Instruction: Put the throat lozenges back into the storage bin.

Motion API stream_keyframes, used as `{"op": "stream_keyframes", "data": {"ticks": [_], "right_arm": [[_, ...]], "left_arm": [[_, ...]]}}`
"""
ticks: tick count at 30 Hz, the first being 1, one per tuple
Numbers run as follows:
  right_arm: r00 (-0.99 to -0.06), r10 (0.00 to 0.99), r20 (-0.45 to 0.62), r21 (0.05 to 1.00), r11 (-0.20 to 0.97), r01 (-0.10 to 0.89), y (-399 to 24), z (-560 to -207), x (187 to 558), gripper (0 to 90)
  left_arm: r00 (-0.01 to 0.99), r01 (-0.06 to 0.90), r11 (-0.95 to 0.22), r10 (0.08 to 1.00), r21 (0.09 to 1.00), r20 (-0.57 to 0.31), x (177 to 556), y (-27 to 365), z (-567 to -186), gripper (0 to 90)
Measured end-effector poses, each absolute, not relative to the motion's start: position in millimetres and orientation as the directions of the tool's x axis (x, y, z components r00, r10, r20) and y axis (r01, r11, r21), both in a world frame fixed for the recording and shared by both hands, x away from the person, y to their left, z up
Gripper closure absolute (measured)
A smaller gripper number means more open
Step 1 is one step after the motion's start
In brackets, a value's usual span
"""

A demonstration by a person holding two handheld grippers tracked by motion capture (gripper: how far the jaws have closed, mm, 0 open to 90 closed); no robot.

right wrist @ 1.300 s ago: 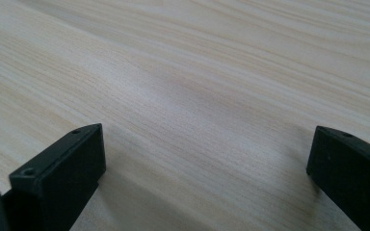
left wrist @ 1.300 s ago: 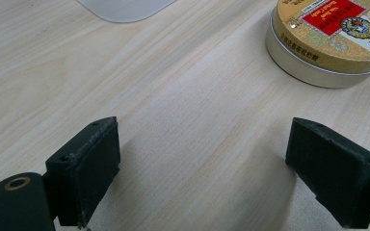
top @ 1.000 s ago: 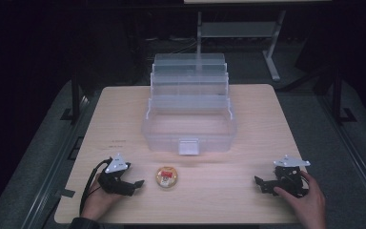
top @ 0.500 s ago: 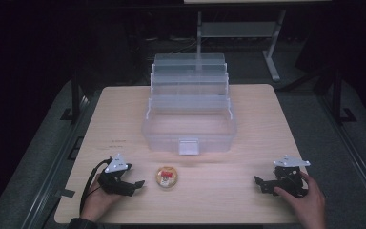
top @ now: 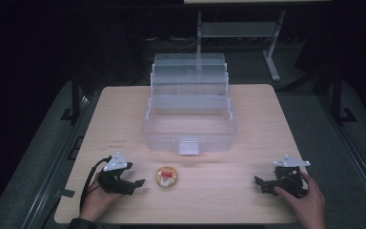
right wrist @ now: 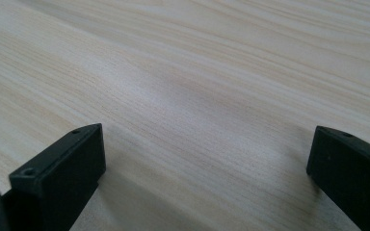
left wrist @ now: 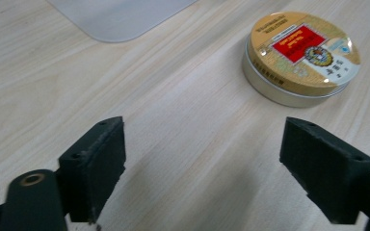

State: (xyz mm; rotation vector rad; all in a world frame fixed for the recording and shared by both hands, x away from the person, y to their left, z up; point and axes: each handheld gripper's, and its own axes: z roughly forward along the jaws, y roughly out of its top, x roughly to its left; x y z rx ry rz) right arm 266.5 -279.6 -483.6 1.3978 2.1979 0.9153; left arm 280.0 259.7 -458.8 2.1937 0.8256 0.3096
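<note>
A small round tin [top: 167, 177] with a gold lid and red label lies on the wooden table [top: 248, 124] near its front edge. The tin [left wrist: 301, 57] also shows in the left gripper view, ahead and to the right of the jaws. My left gripper [top: 136, 183] rests on the table just left of the tin, open, nothing between its fingers [left wrist: 94, 166]. My right gripper [top: 262, 183] rests at the front right, open over bare wood, its fingers [right wrist: 60, 171] wide apart. A clear plastic tiered box [top: 189, 114] stands open mid-table behind the tin.
The clear box's front latch [top: 188, 145] faces the front edge. A corner of the box's base [left wrist: 120, 17] shows at the top of the left gripper view. A metal stand [top: 238, 31] is behind the table. Dark floor surrounds the table.
</note>
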Motion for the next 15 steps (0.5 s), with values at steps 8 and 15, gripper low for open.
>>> {"op": "stream_keyframes", "data": {"ticks": [8, 15], "right_arm": [[-0.434, 0.900, 0.028, 0.697, 0.293, 0.654, -280, -484, 266, 0.0], [-0.434, 0.900, 0.028, 0.697, 0.294, 0.654, -280, -484, 266, 0.0]], "left_arm": [[0.766, 0.460, -0.507, 0.642, 0.729, -0.037, 281, 254, -452, 17.8], [0.772, 0.453, -0.507, 0.634, 0.733, -0.038, 282, 248, -447, 20.0]]}}
